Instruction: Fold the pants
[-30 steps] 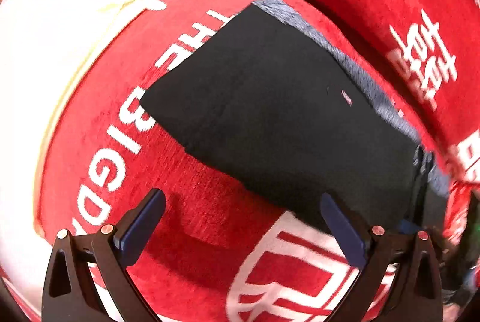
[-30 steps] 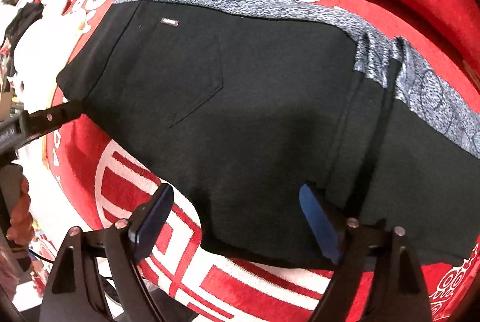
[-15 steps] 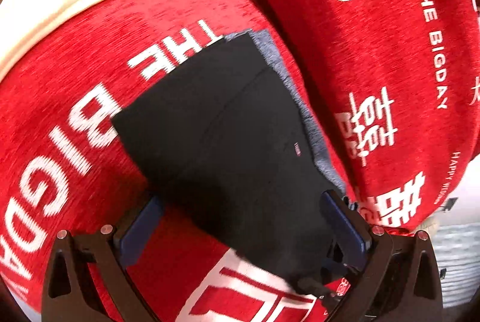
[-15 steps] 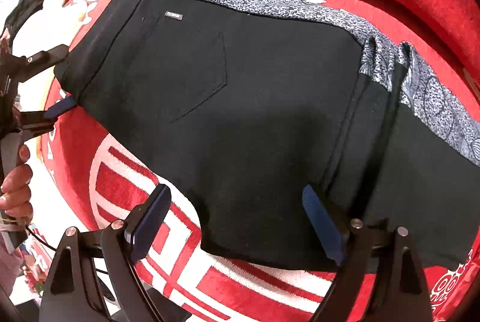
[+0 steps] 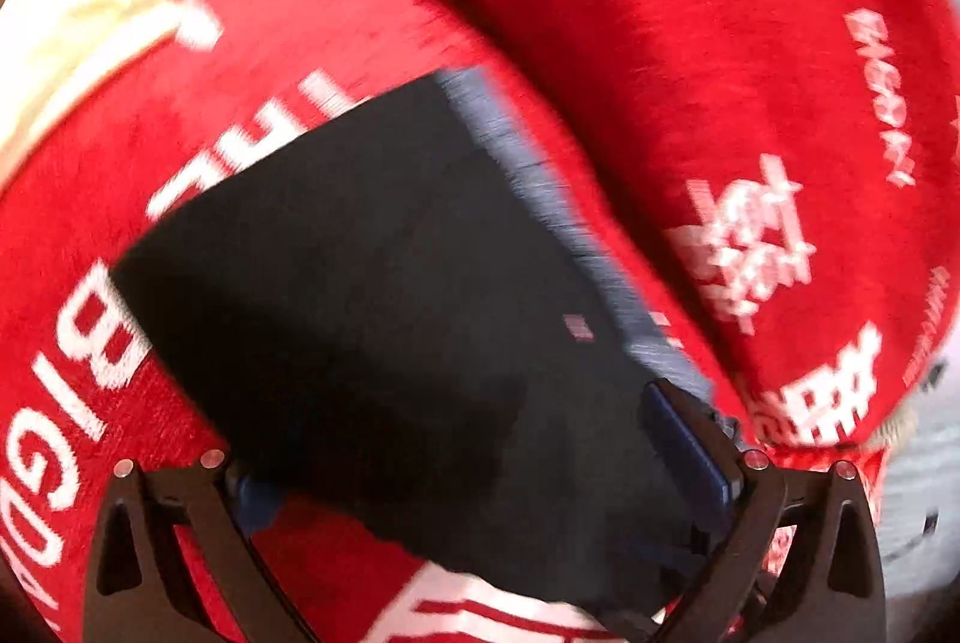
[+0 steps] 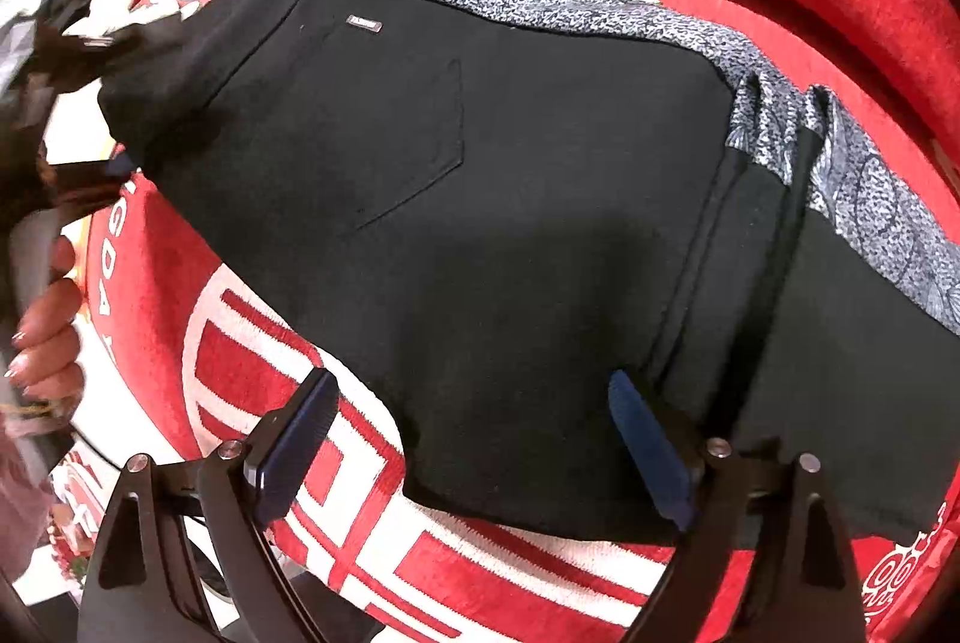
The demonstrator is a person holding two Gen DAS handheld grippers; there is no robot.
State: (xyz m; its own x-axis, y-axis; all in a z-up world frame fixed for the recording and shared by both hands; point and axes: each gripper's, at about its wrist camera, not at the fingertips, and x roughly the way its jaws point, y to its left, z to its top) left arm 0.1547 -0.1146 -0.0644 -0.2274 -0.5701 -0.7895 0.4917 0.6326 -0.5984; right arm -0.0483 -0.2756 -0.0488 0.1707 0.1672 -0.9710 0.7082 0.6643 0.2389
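Note:
The black pants [image 6: 480,223] lie flat on a red sofa cover, with a grey patterned lining along the far edge and a back pocket showing. In the left wrist view the pants [image 5: 372,295] fill the middle. My left gripper [image 5: 480,457] is open, its jaws straddling the near end of the pants, the left pad partly hidden under the cloth edge. My right gripper [image 6: 474,439] is open, hovering over the front hem of the pants. The left gripper also shows in the right wrist view [image 6: 90,163] at the pants' left end.
The red cover [image 5: 660,43] with white lettering spans seat and backrest. A cream cushion edge [image 5: 78,19] lies at the far left. A hand [image 6: 48,337] holds the left gripper's handle. The seat's front edge [image 6: 480,583] drops off below the right gripper.
My left gripper has moved in onto the left end of the pants, and its jaws now straddle the cloth. The right gripper has stayed nearly still over the front hem.

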